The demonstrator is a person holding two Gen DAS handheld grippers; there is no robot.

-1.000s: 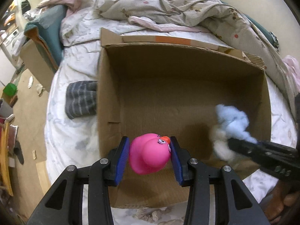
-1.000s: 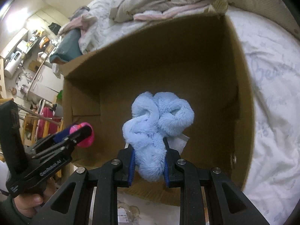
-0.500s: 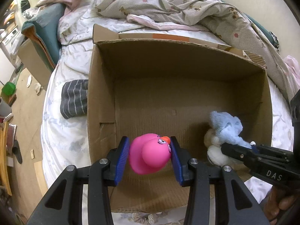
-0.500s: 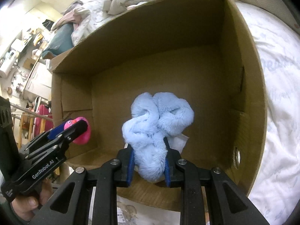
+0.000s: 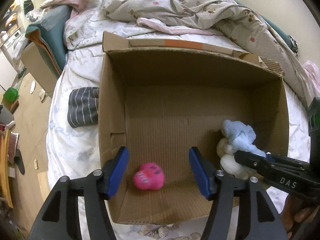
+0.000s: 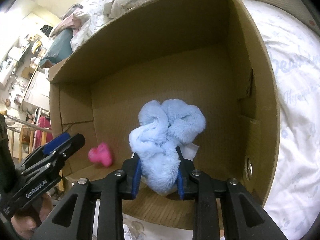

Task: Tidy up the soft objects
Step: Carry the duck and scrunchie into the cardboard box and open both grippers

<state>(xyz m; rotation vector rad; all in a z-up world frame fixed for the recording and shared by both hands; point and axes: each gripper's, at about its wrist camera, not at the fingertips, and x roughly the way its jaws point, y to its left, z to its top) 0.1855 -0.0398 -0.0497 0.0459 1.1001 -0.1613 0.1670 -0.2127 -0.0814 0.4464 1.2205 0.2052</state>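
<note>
The left hand-held gripper point(image 5: 158, 172) is spread apart above the pink toy point(image 5: 149, 177) (lying on the cardboard box point(image 5: 112, 92) floor). The right hand-held gripper point(image 6: 159, 177) clamps the blue plush point(image 6: 168, 136) inside the box.

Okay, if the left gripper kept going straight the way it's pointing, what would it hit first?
Most likely the pink toy lying on the floor of the cardboard box. It sits between the open fingers of the left gripper and just ahead of them, though depth is hard to judge through the fisheye.
</note>
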